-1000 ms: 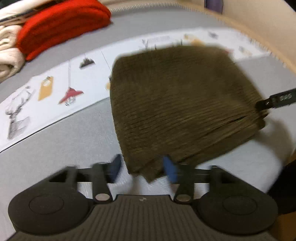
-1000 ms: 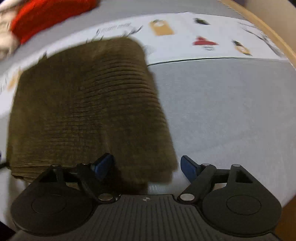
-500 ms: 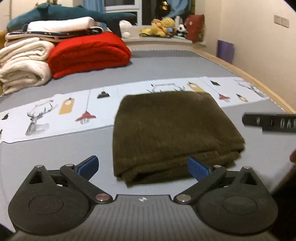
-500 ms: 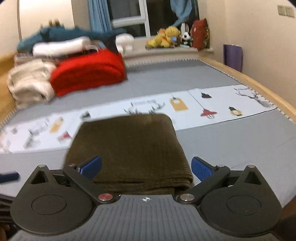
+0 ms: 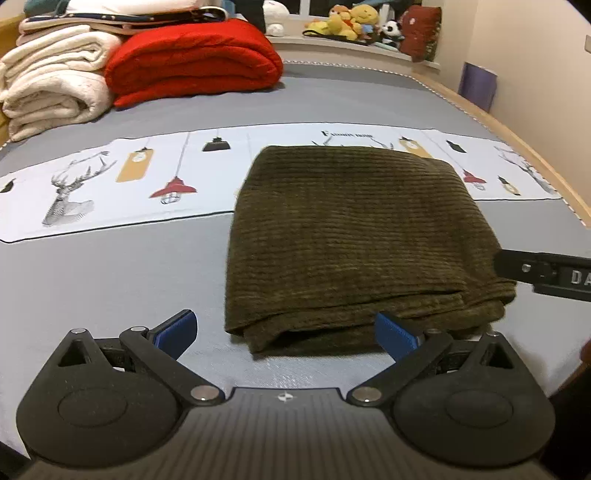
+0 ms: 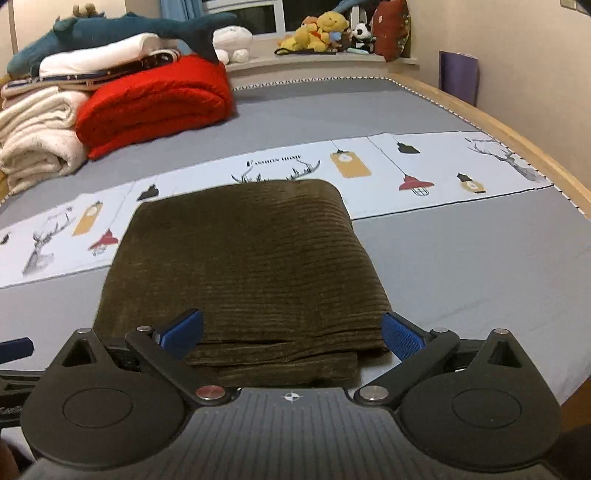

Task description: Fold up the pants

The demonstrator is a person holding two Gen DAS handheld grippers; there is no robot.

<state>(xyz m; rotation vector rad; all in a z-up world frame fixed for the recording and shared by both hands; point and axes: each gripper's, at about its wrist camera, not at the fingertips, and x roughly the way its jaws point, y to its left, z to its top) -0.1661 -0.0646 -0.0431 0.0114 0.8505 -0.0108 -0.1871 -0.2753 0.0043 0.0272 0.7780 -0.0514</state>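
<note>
1. At the far left of the bed (image 5: 92, 280), against its head end, sits a stack of cream blankets (image 5: 51, 92), with white and dark-trimmed bedding piled on top of them.
2. Just right of that stack lies a folded red blanket (image 5: 192, 62); in the right wrist view a blue plush shark (image 6: 122, 29) rests on top of the pile behind it.
3. A white printed strip (image 5: 110, 184) with deer, lamps and tags runs across the grey bed cover from side to side.
4. The left claw (image 5: 286, 332) hangs open wide and holds nothing; its blue pads (image 5: 177, 330) stand apart just before the near edge of the pants.
5. The pants (image 5: 351, 236), olive ribbed cloth, lie folded into a thick rectangle on the bed, right of centre in the left wrist view, their far edge overlapping the printed strip and their layered edges facing the cameras.
6. The right claw (image 6: 291, 334) is likewise spread wide and empty, its pads on either side of the near edge of the pants (image 6: 243, 266) without pressing on it; part of it shows at the right margin of the left wrist view.
7. Plush toys (image 6: 325, 29) line the window ledge at the far right.
</note>
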